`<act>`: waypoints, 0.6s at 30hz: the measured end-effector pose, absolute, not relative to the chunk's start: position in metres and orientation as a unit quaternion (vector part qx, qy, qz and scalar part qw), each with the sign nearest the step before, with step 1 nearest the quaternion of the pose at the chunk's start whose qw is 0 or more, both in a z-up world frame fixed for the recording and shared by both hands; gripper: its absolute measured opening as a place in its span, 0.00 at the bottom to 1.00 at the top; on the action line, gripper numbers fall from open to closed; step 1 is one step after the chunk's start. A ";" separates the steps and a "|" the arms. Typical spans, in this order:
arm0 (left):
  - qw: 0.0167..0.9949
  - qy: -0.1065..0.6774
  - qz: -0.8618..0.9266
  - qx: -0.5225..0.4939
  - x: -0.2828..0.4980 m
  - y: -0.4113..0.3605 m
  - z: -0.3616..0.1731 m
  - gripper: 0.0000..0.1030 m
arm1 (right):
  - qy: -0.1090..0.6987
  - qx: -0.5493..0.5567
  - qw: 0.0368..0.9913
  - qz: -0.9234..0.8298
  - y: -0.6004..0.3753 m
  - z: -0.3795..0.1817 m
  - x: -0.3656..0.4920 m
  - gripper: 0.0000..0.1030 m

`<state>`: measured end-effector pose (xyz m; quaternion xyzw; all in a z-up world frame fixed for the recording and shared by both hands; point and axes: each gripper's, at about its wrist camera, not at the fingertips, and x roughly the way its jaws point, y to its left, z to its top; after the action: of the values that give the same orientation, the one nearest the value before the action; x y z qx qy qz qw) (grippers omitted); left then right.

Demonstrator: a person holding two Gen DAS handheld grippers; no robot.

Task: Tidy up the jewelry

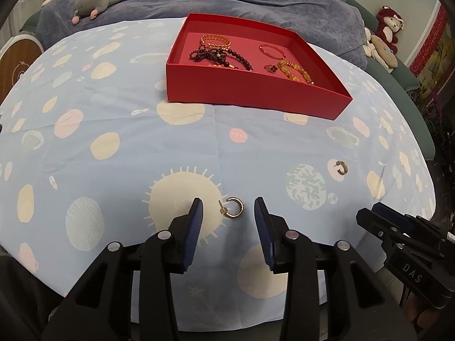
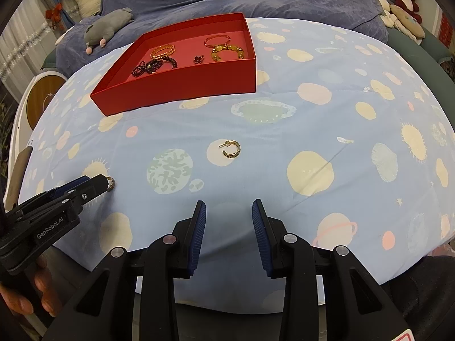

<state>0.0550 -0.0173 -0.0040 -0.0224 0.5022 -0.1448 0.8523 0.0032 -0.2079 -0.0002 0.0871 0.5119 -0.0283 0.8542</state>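
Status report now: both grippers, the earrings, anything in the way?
Left gripper open, hoop earring between its fingers, not gripped. Right gripper open, empty. Second earring on cloth. Red box path clear.

Cloth [image 2: 284, 142] btwn earrings & red box [image 2: 176, 88] bare.

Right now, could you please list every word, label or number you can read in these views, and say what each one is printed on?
"DAS" on the right hand-held gripper, seen from the left wrist.
"GenRobot.AI" on the left hand-held gripper, seen from the right wrist.
A red and white label at the right wrist view's bottom edge is cut off, unreadable.
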 end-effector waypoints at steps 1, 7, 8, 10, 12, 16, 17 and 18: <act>0.852 0.503 -0.146 -0.020 0.056 -0.019 -0.004 0.35 | 0.512 0.087 0.854 -0.028 -0.208 0.000 0.004 0.33; 0.846 0.512 -0.147 0.000 0.059 -0.028 -0.013 0.30 | 0.512 0.089 0.854 -0.029 -0.208 -0.002 0.008 0.33; 0.849 0.508 -0.146 0.006 0.058 -0.029 -0.013 0.29 | 0.512 0.089 0.854 -0.029 -0.209 -0.002 0.009 0.33; 0.849 0.507 -0.150 0.014 0.057 -0.031 -0.014 0.17 | 0.512 0.090 0.854 -0.029 -0.210 -0.003 0.013 0.33; 0.849 0.507 -0.151 0.015 0.057 -0.030 -0.014 0.17 | 0.512 0.090 0.854 -0.029 -0.211 -0.004 0.018 0.33; 0.848 0.508 -0.154 0.009 0.058 -0.028 -0.014 0.17 | 0.510 0.089 0.855 -0.029 -0.212 -0.006 0.029 0.33; 0.848 0.508 -0.154 0.009 0.058 -0.028 -0.014 0.17 | 0.510 0.089 0.855 -0.029 -0.213 -0.006 0.031 0.33; 0.848 0.508 -0.155 0.008 0.058 -0.028 -0.014 0.17 | 0.509 0.088 0.856 -0.029 -0.213 -0.006 0.034 0.33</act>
<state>0.0580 -0.0279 -0.0144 0.0080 0.5075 -0.1545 0.8476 0.0344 -0.2128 -0.0065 0.0882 0.5086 -0.0287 0.8560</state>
